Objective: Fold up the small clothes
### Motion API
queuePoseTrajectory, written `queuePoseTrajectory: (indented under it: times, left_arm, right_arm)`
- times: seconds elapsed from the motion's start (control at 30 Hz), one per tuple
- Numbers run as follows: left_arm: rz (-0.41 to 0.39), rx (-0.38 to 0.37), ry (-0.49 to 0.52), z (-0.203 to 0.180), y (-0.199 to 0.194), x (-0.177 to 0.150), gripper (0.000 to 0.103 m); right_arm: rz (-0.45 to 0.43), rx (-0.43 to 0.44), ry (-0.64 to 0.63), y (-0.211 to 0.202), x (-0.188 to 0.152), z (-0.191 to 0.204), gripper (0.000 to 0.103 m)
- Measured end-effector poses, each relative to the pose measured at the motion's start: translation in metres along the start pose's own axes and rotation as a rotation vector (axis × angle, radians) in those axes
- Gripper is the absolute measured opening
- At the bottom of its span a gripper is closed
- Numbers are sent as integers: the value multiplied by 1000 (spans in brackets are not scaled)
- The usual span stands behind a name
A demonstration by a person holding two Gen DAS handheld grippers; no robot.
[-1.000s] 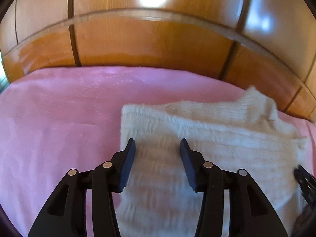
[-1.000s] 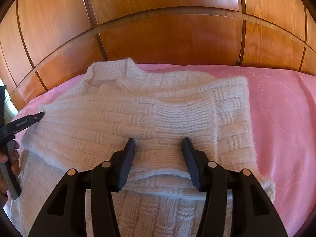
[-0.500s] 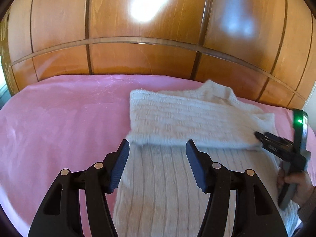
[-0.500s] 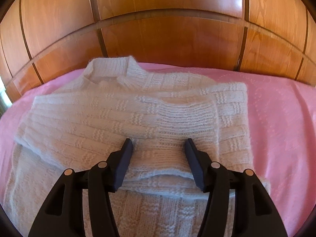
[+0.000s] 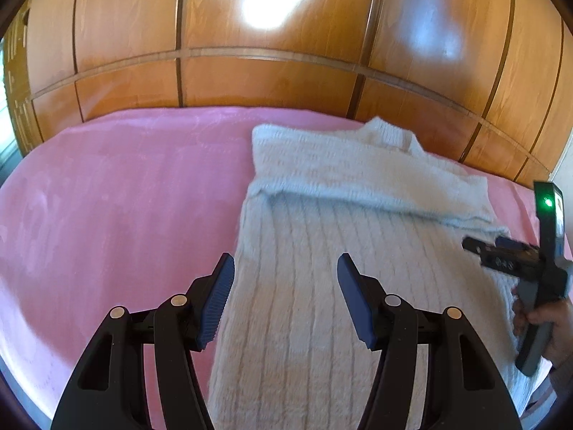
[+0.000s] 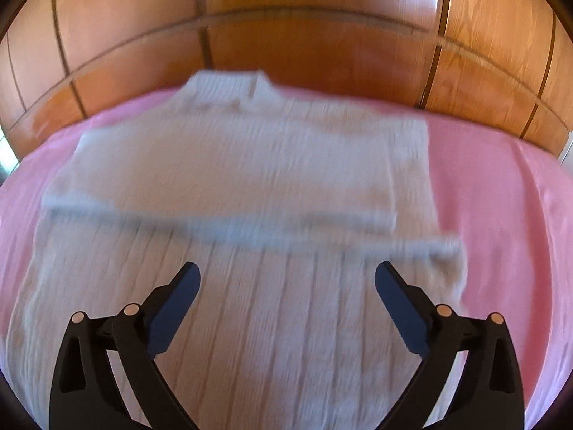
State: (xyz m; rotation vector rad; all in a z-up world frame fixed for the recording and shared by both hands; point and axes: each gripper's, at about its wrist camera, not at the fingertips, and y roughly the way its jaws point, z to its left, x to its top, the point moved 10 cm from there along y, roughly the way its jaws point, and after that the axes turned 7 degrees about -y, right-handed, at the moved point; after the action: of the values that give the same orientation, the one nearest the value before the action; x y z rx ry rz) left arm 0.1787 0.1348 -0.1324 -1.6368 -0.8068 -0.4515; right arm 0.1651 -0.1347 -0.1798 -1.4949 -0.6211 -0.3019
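1. The white knit sweater [image 6: 250, 286] lies flat on the pink bedspread [image 5: 107, 197], collar toward the wooden headboard [image 5: 268, 82]. Its sleeves are folded across the chest; the lower body extends toward me.
2. My left hand-held gripper [image 5: 284, 299] hangs over the sweater's left edge, angled down. Its jaws are partly apart and hold nothing.
3. My right hand-held gripper [image 6: 286, 304] sits above the sweater's lower body, tilted steeply down. Its jaws are opening, and no cloth is between them. In the left wrist view, my right hand [image 5: 548, 326] holds it over the sweater's right edge.
4. Risk: if I grasp only the top knit layer at the hem, the fold toward the collar will drag unevenly and leave the body skewed.
5. Risk: a sideways pull would likely slide the folded sleeves off the chest, since loose knit shifts easily.
6. Risk: unequal lifting by the two grippers would probably bunch the sweater against the bedspread.
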Motion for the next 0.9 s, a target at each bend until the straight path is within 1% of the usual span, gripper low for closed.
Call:
queuePoseTrajectory:
  times: [0.07,0.13,0.27,0.33,0.43,0.53,0.6,0.63,0.67,0.73,0.77,0.8,0.83,0.87,0.9]
  left_arm:
    - [16,6,-7,6,0,-9,59]
    - [30,14,-11,11,0,-19,59]
    - [80,26,-34,31,-1,-45,59]
    - [96,34,-49,42,-8,-57,59]
    - [116,30,-72,56,-20,-74,59]
    - [140,-3,-94,64,-35,-93,59]
    - [153,-28,-99,65,-44,-103,59]
    - [163,-43,-102,64,-48,-108,59]
    - [177,-66,-106,61,-53,-114,59]
    - [197,-95,-112,55,-59,-123,59]
    - [211,-115,-104,50,-63,-129,59]
    - [222,-130,-89,46,-66,-134,52]
    - [234,-140,-74,42,-67,-138,47]
    - [257,-146,-57,38,-67,-145,36]
    - [270,-150,-46,36,-66,-149,25]
  right_arm:
    - [29,17,-2,-5,-21,5,100]
    - [25,24,-4,-13,-34,7,100]
    - [38,63,-10,-35,-57,8,100]
    - [34,80,7,-48,-67,1,100]
    - [9,75,83,-70,-79,-24,100]
    - [0,78,177,-87,-98,-52,99]
    - [14,89,231,-97,-116,-69,93]
    - [30,110,261,-101,-128,-74,86]
    - [40,121,273,-105,-134,-76,77]
    - [73,147,289,-111,-156,-76,67]
    - [77,154,287,-115,-162,-75,66]
    - [81,157,280,-118,-167,-73,63]
    - [86,160,272,-121,-173,-72,58]
    - [98,166,265,-125,-181,-67,53]
    - [106,171,261,-125,-184,-64,50]
